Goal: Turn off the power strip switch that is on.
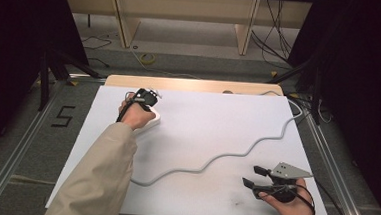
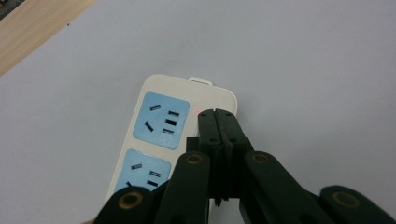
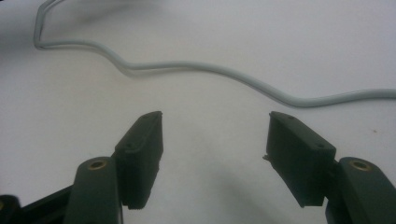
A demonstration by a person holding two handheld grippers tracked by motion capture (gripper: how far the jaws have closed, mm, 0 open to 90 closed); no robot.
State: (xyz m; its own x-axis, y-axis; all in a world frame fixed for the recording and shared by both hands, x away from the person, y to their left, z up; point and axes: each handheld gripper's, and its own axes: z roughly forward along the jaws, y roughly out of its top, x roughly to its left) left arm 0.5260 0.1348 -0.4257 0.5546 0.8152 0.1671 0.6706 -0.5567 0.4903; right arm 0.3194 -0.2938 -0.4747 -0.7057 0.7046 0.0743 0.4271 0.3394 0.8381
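Power strip [image 2: 175, 140] looks like rigid, light, slick plastic w/ a floppy cord [image 3: 196, 67], so pinch the body's long sides imo. Left gripper [image 2: 223, 122] fingers clenched over its switch end, right gripper [image 3: 215, 154] fingers released.

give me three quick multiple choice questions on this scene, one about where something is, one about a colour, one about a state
1. Where is the power strip?
A. under the left gripper, on the far left part of the white table
B. beside the right gripper
C. on the floor

2. What colour are the strip's socket faces?
A. red
B. light blue
C. black

3. How do the right gripper's jaws stand?
A. shut on the cable
B. shut on nothing
C. open, apart over bare table

Answers:
1 A, the left gripper's closed tips rest over the strip's end, by a red light.
2 B, both faces show light blue.
3 C, a wide gap shows between them, cable lying beyond.
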